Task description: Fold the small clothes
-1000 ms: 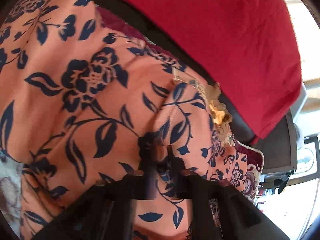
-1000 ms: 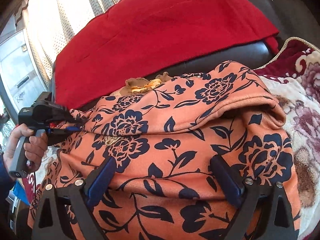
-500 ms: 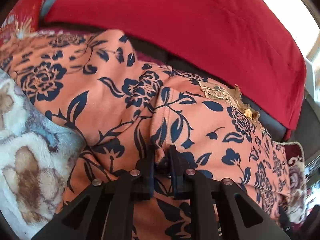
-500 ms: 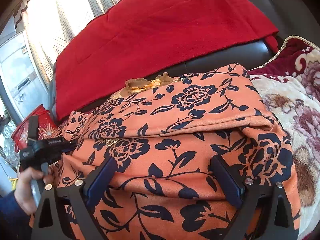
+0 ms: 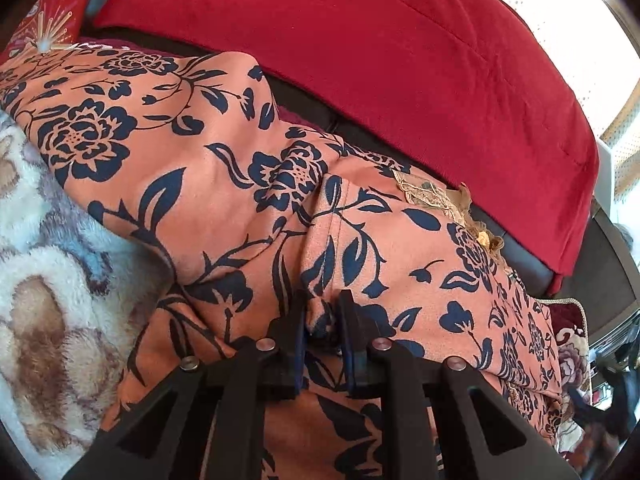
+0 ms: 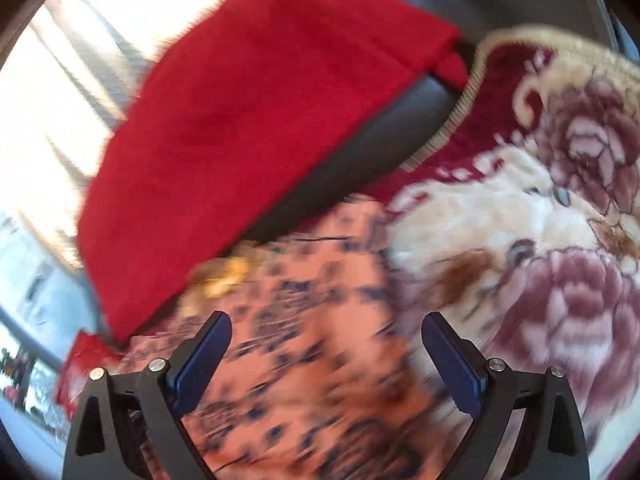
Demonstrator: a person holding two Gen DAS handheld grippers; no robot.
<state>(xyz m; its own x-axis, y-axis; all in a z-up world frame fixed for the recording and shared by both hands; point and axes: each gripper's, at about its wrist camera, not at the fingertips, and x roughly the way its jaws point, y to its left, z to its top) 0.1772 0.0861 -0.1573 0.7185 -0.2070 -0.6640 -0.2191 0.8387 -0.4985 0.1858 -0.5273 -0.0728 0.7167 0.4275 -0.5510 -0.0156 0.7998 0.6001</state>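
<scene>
My left gripper (image 5: 323,322) pinches a fold of the orange floral garment (image 5: 192,184), its jaws having just eased slightly apart; the garment lies on the plush blanket (image 6: 520,216) (no readable writing anywhere). My right gripper (image 6: 326,354) gapes wide, holding nothing.

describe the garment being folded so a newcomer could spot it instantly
Find the big red cloth draped over the dark sofa back. Just below it, on the fluffy cream and maroon floral blanket, lies the orange garment with navy flowers. It alone is smooth, orange and navy-printed.
</scene>
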